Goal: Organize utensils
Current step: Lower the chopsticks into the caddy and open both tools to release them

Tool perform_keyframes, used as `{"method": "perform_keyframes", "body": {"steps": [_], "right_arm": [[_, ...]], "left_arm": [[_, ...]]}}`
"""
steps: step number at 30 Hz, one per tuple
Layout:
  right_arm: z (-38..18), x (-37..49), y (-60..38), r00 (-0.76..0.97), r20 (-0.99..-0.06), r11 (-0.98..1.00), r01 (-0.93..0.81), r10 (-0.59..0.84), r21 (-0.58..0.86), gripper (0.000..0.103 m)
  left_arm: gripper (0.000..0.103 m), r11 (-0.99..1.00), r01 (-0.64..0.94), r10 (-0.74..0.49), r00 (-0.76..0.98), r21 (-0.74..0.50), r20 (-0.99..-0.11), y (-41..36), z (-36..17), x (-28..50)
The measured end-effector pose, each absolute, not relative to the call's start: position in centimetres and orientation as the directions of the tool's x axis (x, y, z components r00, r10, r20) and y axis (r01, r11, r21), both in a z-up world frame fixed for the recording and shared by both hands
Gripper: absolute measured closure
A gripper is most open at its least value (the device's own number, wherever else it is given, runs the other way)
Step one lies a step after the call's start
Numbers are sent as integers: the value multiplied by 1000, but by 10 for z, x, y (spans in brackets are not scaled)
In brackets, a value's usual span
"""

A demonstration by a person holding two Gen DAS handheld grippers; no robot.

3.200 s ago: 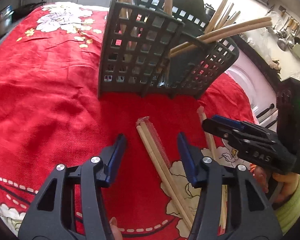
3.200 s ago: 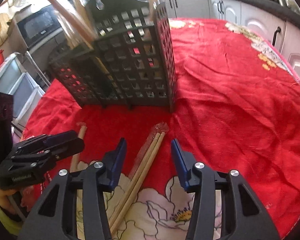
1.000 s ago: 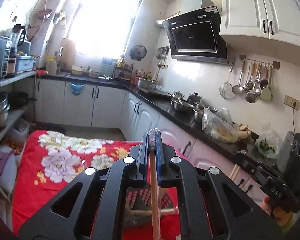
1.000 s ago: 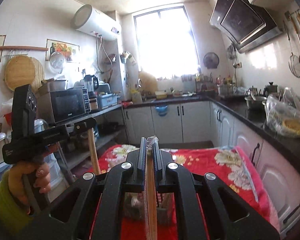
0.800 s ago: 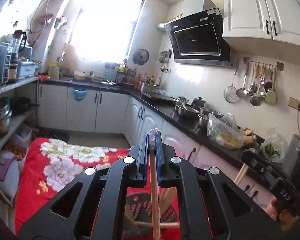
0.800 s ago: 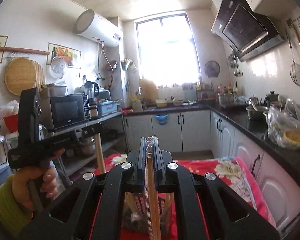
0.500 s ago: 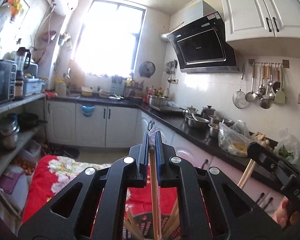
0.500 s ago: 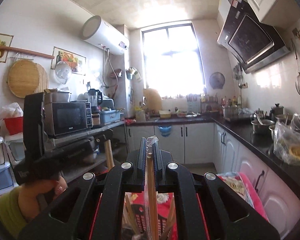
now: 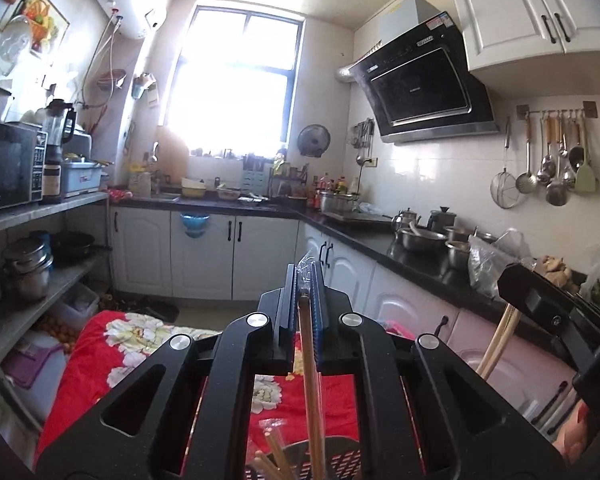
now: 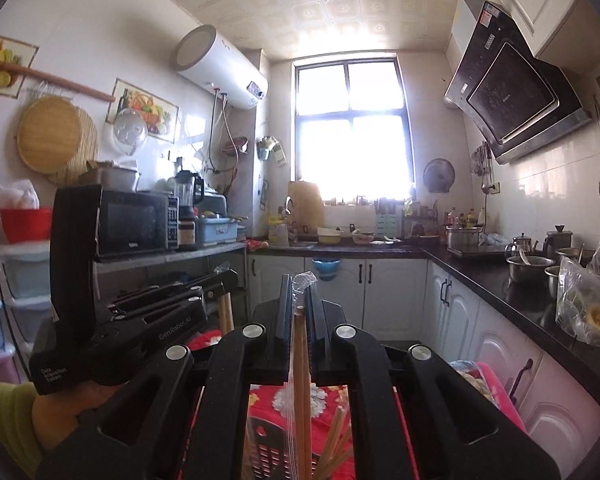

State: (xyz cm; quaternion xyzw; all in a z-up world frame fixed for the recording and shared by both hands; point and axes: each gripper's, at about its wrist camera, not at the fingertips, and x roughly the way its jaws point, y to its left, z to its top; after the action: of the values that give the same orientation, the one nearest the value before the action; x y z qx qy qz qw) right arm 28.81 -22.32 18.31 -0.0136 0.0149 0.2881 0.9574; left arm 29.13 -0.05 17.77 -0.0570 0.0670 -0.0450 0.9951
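Chopsticks (image 9: 311, 380) in a clear plastic sleeve are pinched upright between the pressed-together jaws of the left gripper (image 9: 305, 280), their lower ends hanging down into the dark slotted utensil basket (image 9: 340, 456) seen at the near edge of the view. More chopsticks (image 9: 274, 456) are already stood in that basket. A second wrapped pair of chopsticks (image 10: 301, 392) is clamped the same way by the jaws of the right gripper (image 10: 298, 292), also reaching down toward the basket (image 10: 268, 452) on the red floral tabletop (image 10: 328, 396). The right gripper is seen at the right of the left wrist view with its pale sticks slanting below it; the left gripper (image 10: 220, 276) is seen at the left of the right wrist view, held by a hand (image 10: 60, 408) in a yellow-green sleeve. Kitchen counters and a bright window (image 9: 236, 80) lie at the far side.
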Motion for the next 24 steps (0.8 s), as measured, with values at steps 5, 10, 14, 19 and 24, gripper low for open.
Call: {"method": "perform_keyframes", "body": {"steps": [5, 10, 14, 19, 24], "right_arm": [[163, 297, -220, 837, -59, 838, -546, 544, -15, 96], [145, 304, -223, 842, -92, 846, -534, 532, 7, 96], [132, 305, -227, 845, -121, 852, -522, 521, 29, 96], [119, 307, -232, 845, -171, 862, -502, 506, 73, 96], [109, 304, -236, 836, -210, 862, -494, 507, 113, 96]], "left_arm": [[100, 987, 77, -97, 985, -142, -143, 4, 159, 297], [100, 983, 98, -124, 978, -158, -169, 2, 143, 300], [100, 979, 116, -148, 971, -168, -190, -1, 131, 301], [99, 975, 130, -167, 962, -178, -214, -1, 118, 300], [99, 975, 142, -182, 952, -173, -244, -1, 109, 295]]}}
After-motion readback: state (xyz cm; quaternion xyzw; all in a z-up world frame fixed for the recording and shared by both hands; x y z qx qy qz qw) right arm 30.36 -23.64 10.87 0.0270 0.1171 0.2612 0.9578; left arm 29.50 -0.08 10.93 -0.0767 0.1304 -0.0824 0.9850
